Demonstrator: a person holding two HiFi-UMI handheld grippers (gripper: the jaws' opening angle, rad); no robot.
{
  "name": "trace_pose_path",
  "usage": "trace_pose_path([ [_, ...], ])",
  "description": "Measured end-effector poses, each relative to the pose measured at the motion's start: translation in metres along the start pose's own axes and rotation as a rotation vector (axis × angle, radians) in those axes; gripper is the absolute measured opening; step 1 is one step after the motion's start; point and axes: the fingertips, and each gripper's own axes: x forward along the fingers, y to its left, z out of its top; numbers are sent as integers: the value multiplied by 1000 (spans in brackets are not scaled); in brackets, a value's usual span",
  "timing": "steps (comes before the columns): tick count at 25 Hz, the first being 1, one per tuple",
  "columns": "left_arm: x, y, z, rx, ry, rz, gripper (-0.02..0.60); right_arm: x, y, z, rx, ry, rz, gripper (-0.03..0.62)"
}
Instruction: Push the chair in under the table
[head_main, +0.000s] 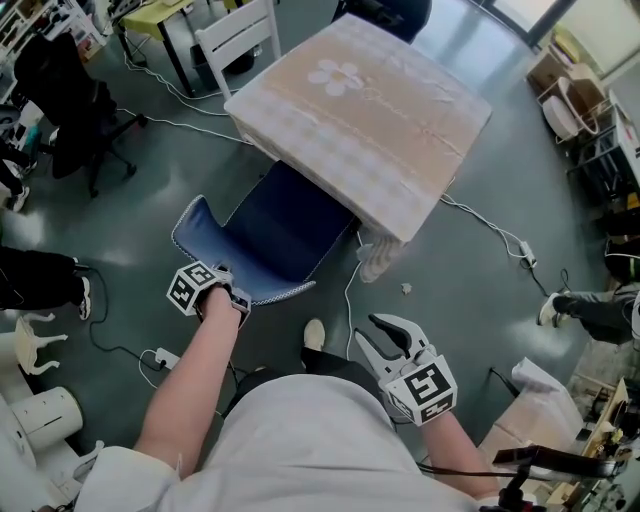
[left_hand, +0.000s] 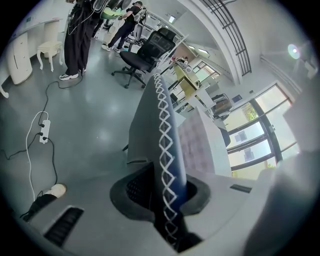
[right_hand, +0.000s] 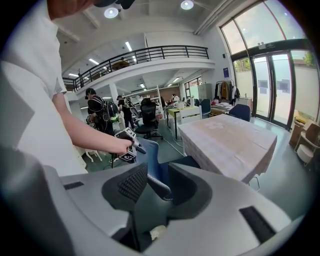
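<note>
A blue chair (head_main: 270, 235) with a white-stitched rim stands half under the table (head_main: 360, 110), which wears a beige checked cloth; its backrest sticks out towards me. My left gripper (head_main: 232, 292) is shut on the backrest's top edge. In the left gripper view the stitched backrest edge (left_hand: 162, 130) runs straight between the jaws of that gripper (left_hand: 167, 192). My right gripper (head_main: 385, 335) hangs open in the air to the right of the chair, holding nothing. Past the open right gripper (right_hand: 155, 187) I see the chair (right_hand: 150, 155), the table (right_hand: 225, 142) and the left gripper (right_hand: 131, 142).
A white chair (head_main: 240, 35) stands at the table's far side and a black office chair (head_main: 70, 100) at the left. A power strip (head_main: 160, 357) and cables lie on the floor by my left arm. Another cable (head_main: 490, 225) runs right of the table. A person's legs (head_main: 590, 310) show at the right edge.
</note>
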Motion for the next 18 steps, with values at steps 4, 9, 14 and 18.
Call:
trace_pose_path([
  [4,10,-15,-3,7,3,-8,72,-4,-3,-4,10,5,-12,137],
  [9,20,-28,-9,5,10,-4,72,-8,-5,-5,18,4,-29,137],
  [14,25,-38,-14,7,16,-6,75,-12,0,-7,23,7,-37,137],
  [18,27,-41,-13,7,23,-8,81,-14,8,-12,33,15,-41,137],
])
